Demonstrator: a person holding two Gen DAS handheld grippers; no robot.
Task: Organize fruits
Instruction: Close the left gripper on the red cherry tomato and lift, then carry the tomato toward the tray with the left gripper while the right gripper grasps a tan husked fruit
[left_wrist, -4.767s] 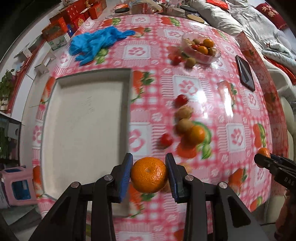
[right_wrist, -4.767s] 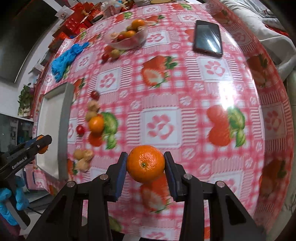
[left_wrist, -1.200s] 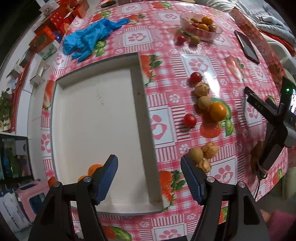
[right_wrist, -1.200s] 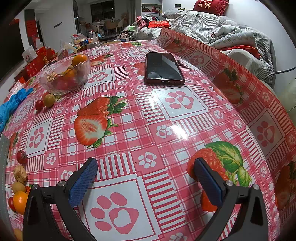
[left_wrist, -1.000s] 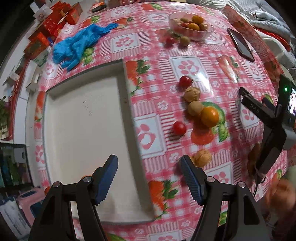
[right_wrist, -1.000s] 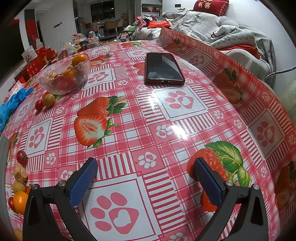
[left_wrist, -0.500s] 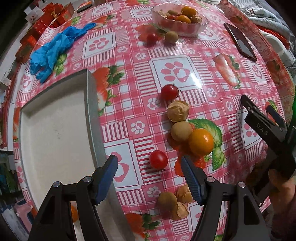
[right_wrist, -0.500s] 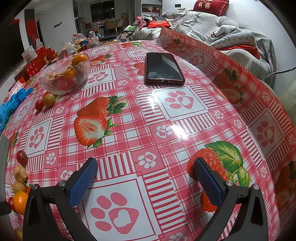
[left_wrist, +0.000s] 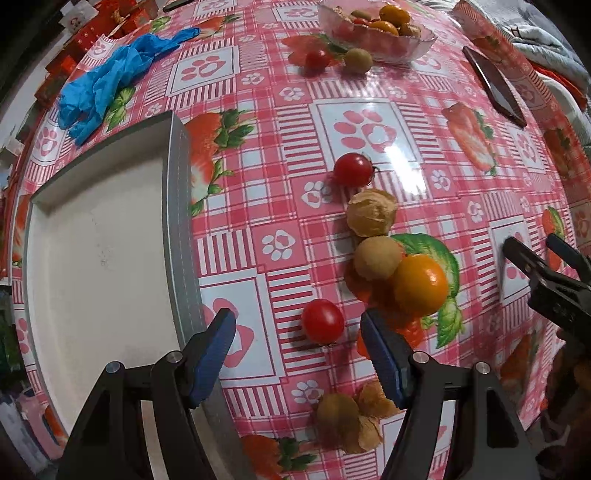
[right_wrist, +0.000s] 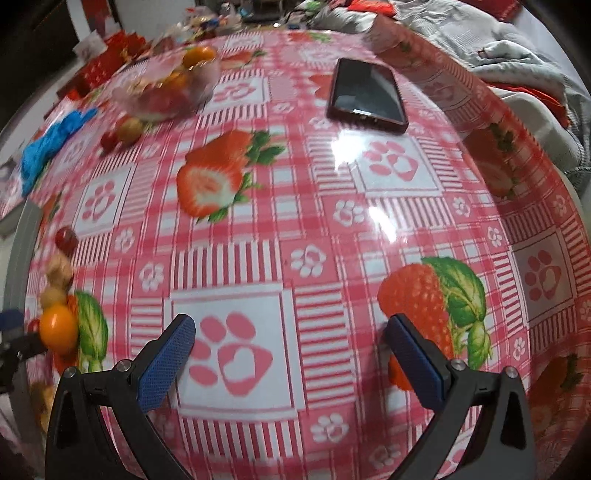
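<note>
My left gripper (left_wrist: 297, 332) hangs open just above the tablecloth, with a red cherry tomato (left_wrist: 323, 320) lying between its blue pads, untouched. Beyond it a row of loose fruit runs away from me: a small orange (left_wrist: 421, 285), a round tan fruit (left_wrist: 377, 257), a papery husked fruit (left_wrist: 371, 213) and a second cherry tomato (left_wrist: 352, 169). More husked fruits (left_wrist: 345, 419) lie under the gripper. The white tray (left_wrist: 96, 258) is to the left. My right gripper (right_wrist: 290, 345) is open over bare cloth, nothing between its fingers; the same fruit row (right_wrist: 59, 325) sits at its far left.
A glass bowl of fruit (left_wrist: 376, 31) stands at the far side with a tomato (left_wrist: 317, 58) and a green fruit (left_wrist: 358, 58) beside it. Blue gloves (left_wrist: 107, 81) lie far left. A black phone (right_wrist: 367, 95) lies far right. The other gripper (left_wrist: 546, 280) shows at right.
My left gripper has come away from the tray to the right and sunk toward the loose fruit; the near cherry tomato now lies between its pads. The right wrist view has tilted downward and blurred.
</note>
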